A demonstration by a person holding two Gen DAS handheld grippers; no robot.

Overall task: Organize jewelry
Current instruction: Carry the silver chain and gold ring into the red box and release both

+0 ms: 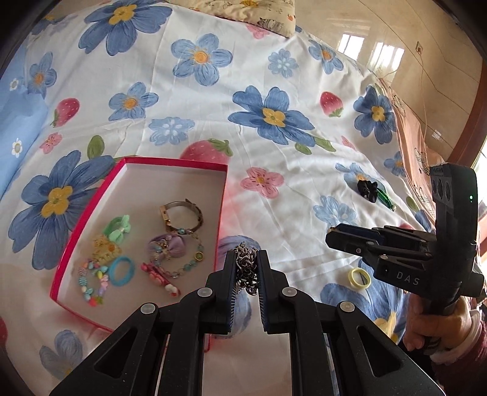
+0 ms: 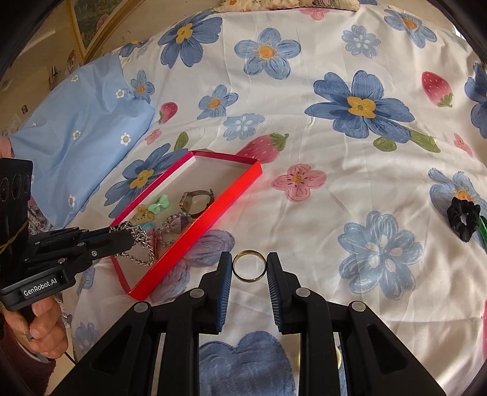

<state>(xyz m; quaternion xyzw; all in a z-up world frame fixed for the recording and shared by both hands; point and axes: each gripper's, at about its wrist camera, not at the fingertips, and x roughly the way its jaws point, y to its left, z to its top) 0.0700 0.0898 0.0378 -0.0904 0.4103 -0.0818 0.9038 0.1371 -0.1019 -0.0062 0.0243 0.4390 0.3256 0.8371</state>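
A red box (image 1: 91, 207) with a white floor lies on the flowered bedspread and holds a watch (image 1: 182, 214), bows, bead bracelets and a blue ring. My left gripper (image 1: 247, 259) is shut on a silver chain (image 1: 245, 262) and holds it just right of the box's near right wall; in the right wrist view the chain (image 2: 138, 239) hangs over the box (image 2: 213, 210). My right gripper (image 2: 249, 265) is shut on a gold ring (image 2: 249, 265), held upright between the pads above the bedspread, right of the box.
A black scrunchie (image 2: 462, 217) with a green clip (image 2: 482, 231) lies on the bed at the right. A pale yellow hair tie (image 1: 359, 277) lies under the right gripper. A blue pillow (image 2: 82, 134) is at the left, another pillow (image 1: 258, 12) at the back.
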